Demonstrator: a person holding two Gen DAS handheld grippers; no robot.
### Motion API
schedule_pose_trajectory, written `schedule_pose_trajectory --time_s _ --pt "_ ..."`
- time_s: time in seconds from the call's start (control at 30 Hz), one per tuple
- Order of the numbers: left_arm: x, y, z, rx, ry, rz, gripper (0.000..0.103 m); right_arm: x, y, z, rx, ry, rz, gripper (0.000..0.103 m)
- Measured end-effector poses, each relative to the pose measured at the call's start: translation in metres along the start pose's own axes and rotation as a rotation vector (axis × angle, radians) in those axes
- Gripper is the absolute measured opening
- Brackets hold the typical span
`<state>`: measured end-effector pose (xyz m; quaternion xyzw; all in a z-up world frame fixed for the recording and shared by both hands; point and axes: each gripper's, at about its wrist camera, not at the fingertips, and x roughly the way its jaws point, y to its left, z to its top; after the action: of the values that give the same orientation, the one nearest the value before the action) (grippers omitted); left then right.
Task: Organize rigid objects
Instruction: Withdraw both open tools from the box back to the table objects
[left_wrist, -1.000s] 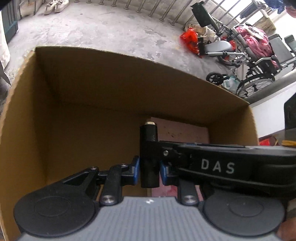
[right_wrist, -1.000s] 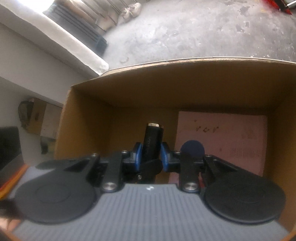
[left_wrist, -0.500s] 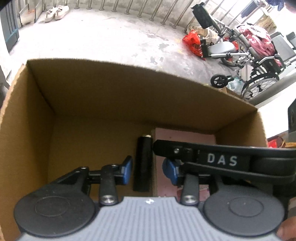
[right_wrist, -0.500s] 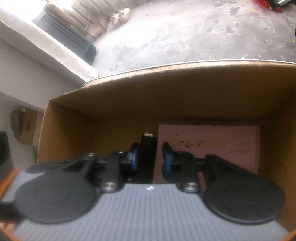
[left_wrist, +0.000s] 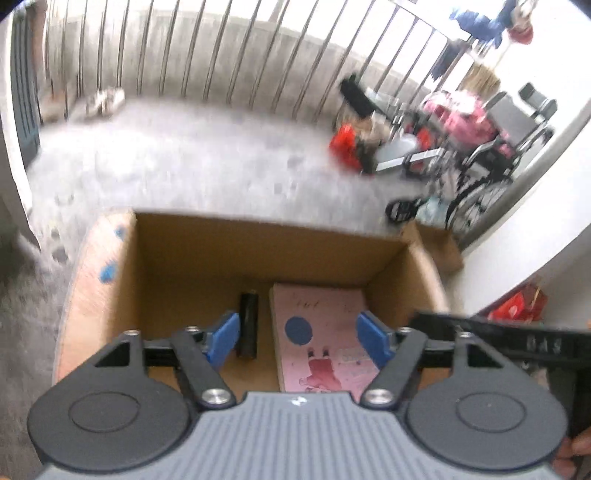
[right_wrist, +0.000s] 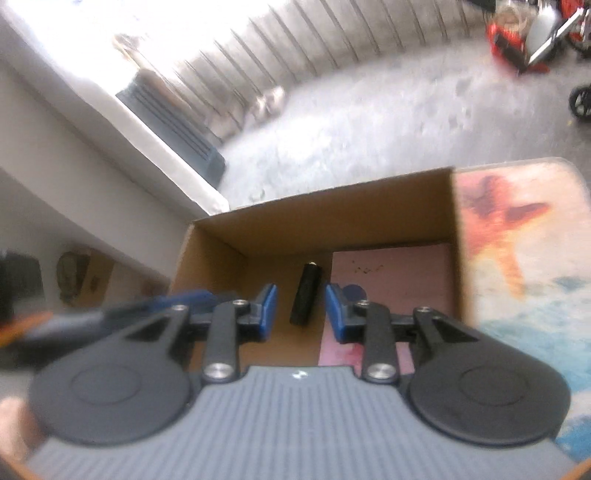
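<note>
Both tongs empty above the cardboard box (left_wrist: 207, 258): left gripper (left_wrist: 297, 334) jaws opening wide, right gripper (right_wrist: 300, 308) jaws opening slightly; black cylinder (left_wrist: 247, 325) lies on box floor mid, beside pink book (left_wrist: 325, 347) at right wall; placement looks done, remaining items unseen

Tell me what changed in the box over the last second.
Both grippers let go of the black cylinder; it now lies on the cardboard box floor. The left gripper and right gripper, jaws opening and empty, pulled up and back. The pink book stayed put.
</note>
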<state>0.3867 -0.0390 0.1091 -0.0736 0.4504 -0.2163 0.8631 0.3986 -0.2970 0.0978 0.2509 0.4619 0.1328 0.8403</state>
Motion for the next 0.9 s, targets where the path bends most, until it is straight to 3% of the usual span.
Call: schedule_pose_trajectory --time_s 0.13,0.33,0.5,0.67,0.9 --pt "-0.051 -0.006 -0.006 0.038 -0.104 0.048 0.075 -0.065 -0.002 -0.031 -0.031 -0.088 -0.039 0.029" --pt "-0.116 -0.013 -0.021 0.038 -0.194 0.020 0.075 -0.137 -0.012 -0.078 -0.028 -0.190 -0.056 0.029" --pt "-0.181 -0.021 -0.050 0.092 -0.296 0.007 0.086 -0.193 -0.010 -0.130 -0.019 -0.299 -0.014 0.029" --pt "-0.243 -0.022 -0.109 0.161 -0.388 -0.031 0.102 -0.252 -0.006 -0.197 -0.030 -0.418 0.036 0.031" --pt "-0.248 -0.014 -0.209 0.205 -0.379 -0.020 0.103 -0.286 -0.004 -0.292 -0.023 -0.519 0.081 0.035"
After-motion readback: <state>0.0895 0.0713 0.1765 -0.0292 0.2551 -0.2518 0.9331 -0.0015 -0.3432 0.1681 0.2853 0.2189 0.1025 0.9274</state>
